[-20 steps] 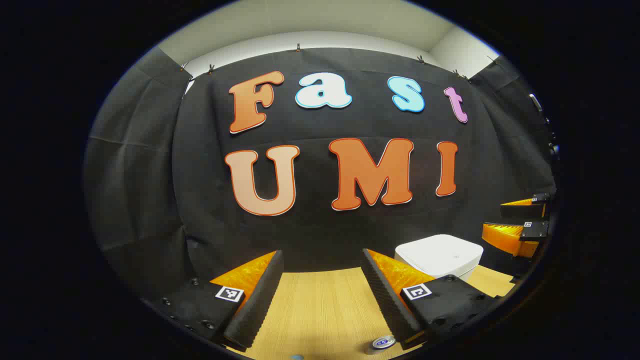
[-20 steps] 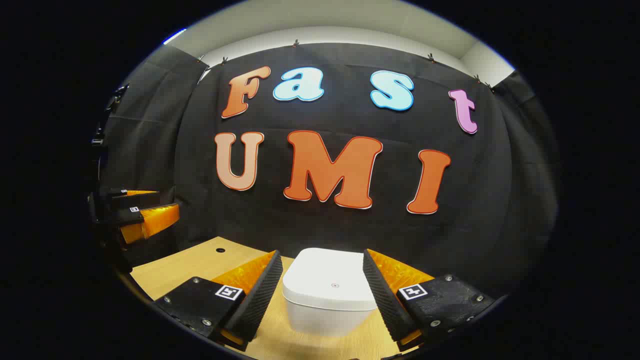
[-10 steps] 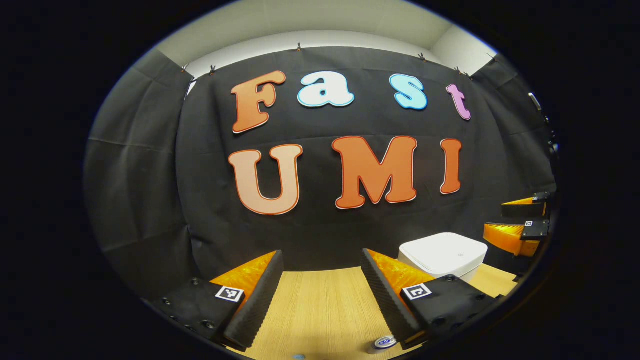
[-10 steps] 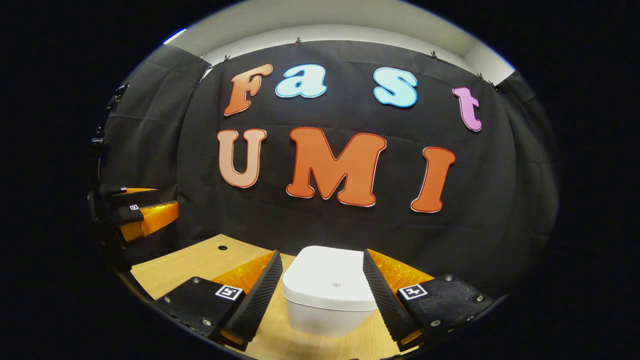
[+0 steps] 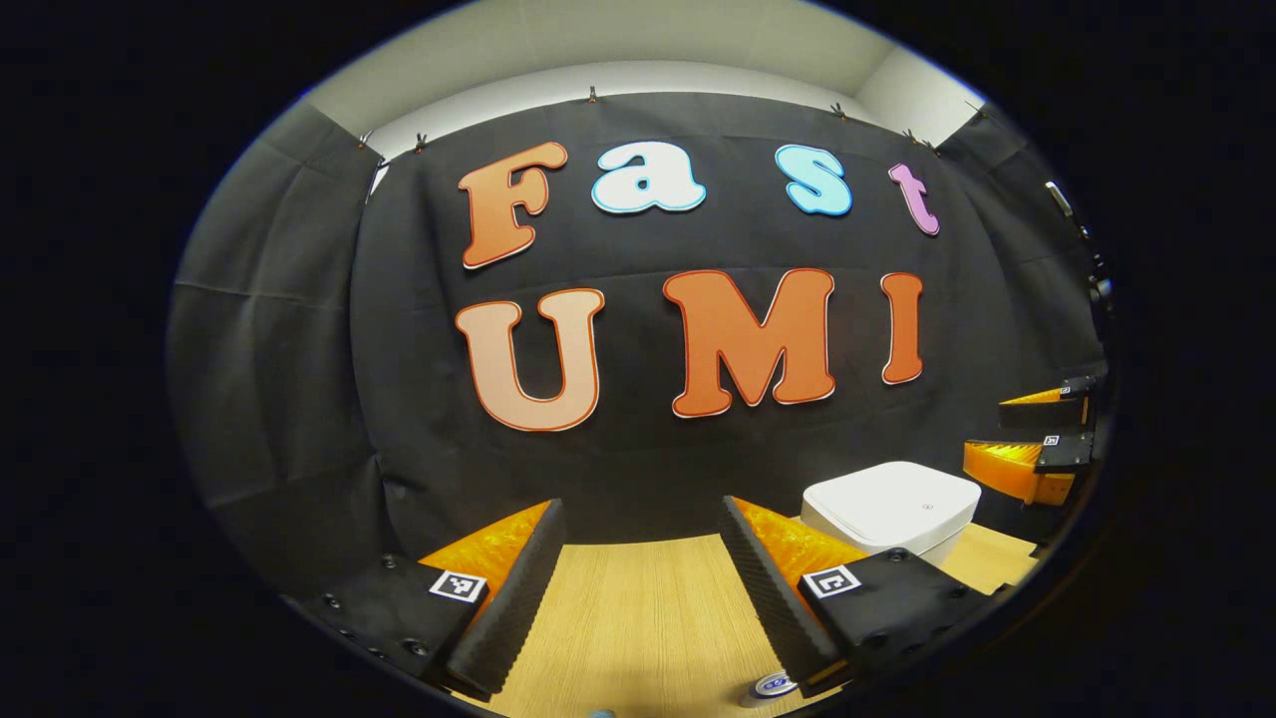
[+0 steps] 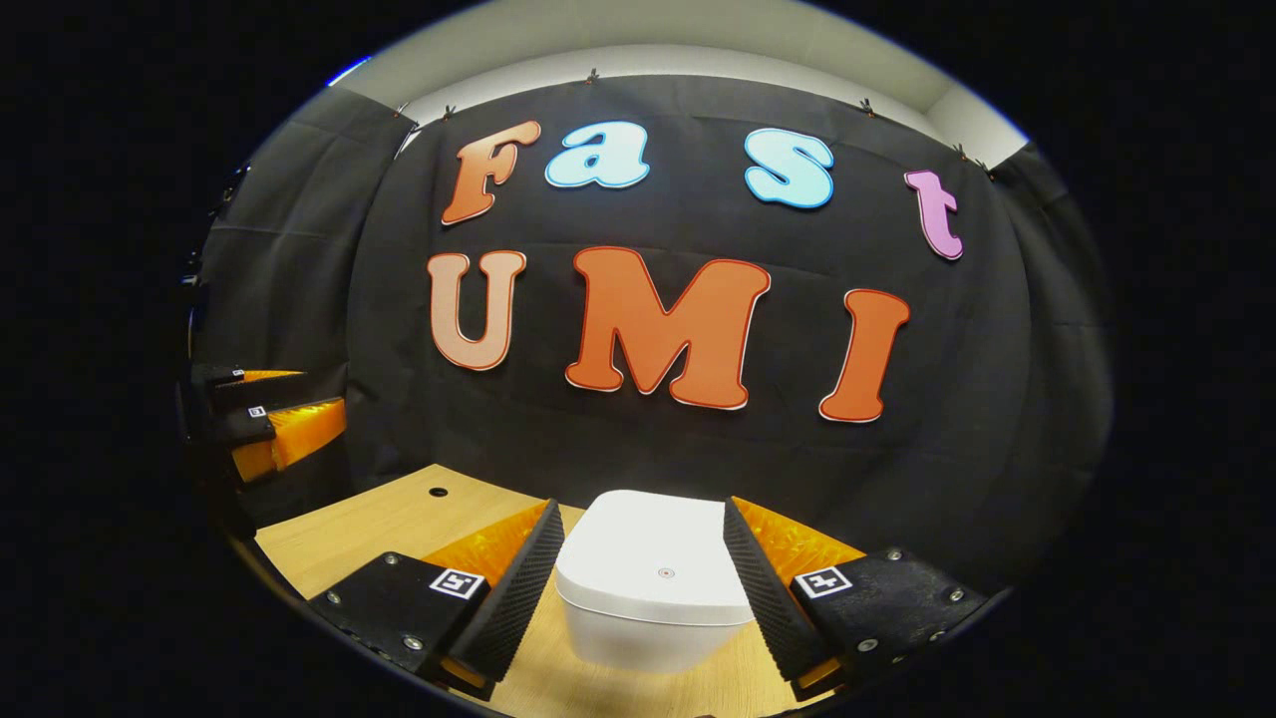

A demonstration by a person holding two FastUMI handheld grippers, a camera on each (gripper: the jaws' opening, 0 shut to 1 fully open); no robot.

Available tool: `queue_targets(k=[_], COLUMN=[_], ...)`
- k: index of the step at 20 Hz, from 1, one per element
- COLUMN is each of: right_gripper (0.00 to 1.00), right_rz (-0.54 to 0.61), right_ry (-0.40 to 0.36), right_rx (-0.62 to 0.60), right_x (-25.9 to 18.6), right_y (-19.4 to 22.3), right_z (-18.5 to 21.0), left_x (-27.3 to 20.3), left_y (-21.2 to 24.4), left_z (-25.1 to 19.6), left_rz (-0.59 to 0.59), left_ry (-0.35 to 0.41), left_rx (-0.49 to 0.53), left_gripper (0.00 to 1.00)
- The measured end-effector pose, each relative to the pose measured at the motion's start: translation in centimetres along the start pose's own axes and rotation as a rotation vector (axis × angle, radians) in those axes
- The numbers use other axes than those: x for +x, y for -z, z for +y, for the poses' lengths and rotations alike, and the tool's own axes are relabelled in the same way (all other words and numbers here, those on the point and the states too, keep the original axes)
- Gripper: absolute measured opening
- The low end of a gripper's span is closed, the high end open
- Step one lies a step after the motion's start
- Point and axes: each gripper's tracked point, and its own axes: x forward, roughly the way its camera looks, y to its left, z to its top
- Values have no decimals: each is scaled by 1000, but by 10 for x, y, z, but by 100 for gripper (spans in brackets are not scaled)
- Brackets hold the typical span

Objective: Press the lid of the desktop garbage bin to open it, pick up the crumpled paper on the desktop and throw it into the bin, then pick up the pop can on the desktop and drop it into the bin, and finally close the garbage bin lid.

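White garbage bin (image 6: 653, 588): lid down, on the worktop (image 6: 399, 524), now slightly nearer between the parted fingers of the right hand-held gripper (image 6: 638, 588). Left hand-held gripper (image 5: 638, 588): open, empty; pop can (image 5: 768, 686) at near edge. Approach fits pressing the lid.

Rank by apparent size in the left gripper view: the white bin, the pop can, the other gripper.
1. White bin, largest.
2. Right gripper, at the edge.
3. Pop can, just its top showing, so its rank is unsure.

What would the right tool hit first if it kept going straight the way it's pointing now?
Probably the white garbage bin, lid closed, sitting on the table dead ahead between the open fingers of the right tool. Depth is unclear, so it might pass just over the lid.
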Motion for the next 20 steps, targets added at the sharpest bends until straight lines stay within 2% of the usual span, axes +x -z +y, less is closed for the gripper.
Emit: queue_targets(k=[4, 8, 11, 12, 14, 15, 19, 20], right_gripper=[91, 76, 51, 51, 37, 27, 6, 4], right_rz=[13, 32, 68, 85, 106, 112, 152, 166], right_ry=[4, 4, -8, -16, -33, -35, -35, -49], right_rx=[18, 47, 63, 67, 72, 67, 56, 69], right_x=[7, 17, 26, 29, 35, 37, 49, 52], right_y=[3, 7, 16, 21, 29, 33, 51, 56], right_z=[-6, -11, -10, -9, -7, -6, -10, -10], left_x=[3, 4, 4, 3, 1, 1, -3, -4], left_y=[5, 8, 9, 10, 11, 12, 16, 18], left_z=[1, 6, 10, 14, 18, 20, 28, 30], left_rz=[13, 20, 27, 29, 34, 38, 56, 60], left_ry=[-2, -16, -36, -45, -64, -74, -115, -125], left_rx=[-2, 1, 5, 6, 8, 9, 15, 18], left_gripper=[99, 99, 99, 99, 99, 99, 99, 99])
